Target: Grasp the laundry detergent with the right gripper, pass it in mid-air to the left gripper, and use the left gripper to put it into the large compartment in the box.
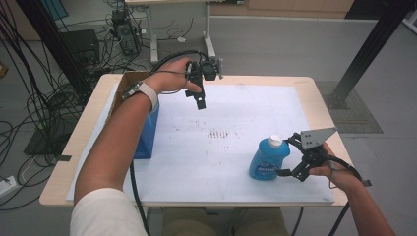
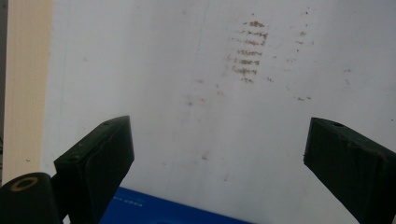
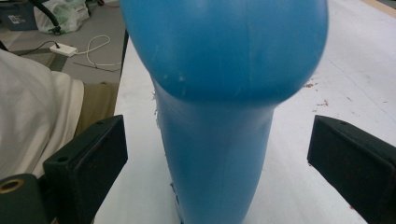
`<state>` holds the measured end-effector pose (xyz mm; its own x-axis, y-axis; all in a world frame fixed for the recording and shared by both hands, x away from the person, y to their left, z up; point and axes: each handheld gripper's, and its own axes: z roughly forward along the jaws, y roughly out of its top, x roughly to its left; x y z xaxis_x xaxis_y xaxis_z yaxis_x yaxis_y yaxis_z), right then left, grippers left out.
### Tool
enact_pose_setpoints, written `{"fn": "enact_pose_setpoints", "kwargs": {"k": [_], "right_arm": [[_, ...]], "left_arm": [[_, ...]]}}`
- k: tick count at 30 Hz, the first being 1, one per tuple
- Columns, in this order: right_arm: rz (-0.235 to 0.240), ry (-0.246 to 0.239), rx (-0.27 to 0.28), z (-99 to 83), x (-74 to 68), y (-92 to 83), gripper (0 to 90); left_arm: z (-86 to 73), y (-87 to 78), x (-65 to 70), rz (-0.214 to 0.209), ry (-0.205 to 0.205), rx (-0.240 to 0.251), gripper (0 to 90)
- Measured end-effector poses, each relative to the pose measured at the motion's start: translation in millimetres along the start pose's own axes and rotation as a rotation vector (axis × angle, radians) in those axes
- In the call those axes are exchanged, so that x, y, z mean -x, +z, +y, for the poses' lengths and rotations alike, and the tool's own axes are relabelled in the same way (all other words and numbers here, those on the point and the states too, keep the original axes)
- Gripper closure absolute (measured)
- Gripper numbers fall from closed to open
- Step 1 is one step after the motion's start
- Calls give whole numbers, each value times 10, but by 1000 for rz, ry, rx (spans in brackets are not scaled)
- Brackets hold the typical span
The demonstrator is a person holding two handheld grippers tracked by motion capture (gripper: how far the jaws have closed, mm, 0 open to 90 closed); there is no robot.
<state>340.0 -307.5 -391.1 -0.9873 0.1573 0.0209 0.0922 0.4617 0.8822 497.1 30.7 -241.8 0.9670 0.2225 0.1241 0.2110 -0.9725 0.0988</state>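
A blue plastic bottle (image 1: 267,160) with a white cap stands on the white mat (image 1: 231,147) near the front right. My right gripper (image 1: 287,155) is open, its jaws spread on either side of the bottle (image 3: 219,107) without touching it. My left gripper (image 1: 199,98) hovers above the back of the mat, open and empty. In the left gripper view (image 2: 217,154) it looks down on the stained mat (image 2: 196,84), with the top of a blue box (image 2: 154,212) at the bottom edge.
A blue box (image 1: 146,135) stands at the mat's left side under the left forearm, with a brown cardboard box (image 1: 129,81) behind it. Rust-coloured smudges (image 1: 219,133) mark the mat's middle. Cables and a desk frame lie on the floor beyond the table.
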Motion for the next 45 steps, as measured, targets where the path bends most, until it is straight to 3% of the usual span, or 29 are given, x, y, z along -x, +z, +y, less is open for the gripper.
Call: {"fn": "enact_pose_setpoints", "kwargs": {"k": [45], "right_arm": [[17, 0, 63, -78, -6, 235, 164]], "left_arm": [[-27, 23, 5, -2, -4, -3, 91]]}}
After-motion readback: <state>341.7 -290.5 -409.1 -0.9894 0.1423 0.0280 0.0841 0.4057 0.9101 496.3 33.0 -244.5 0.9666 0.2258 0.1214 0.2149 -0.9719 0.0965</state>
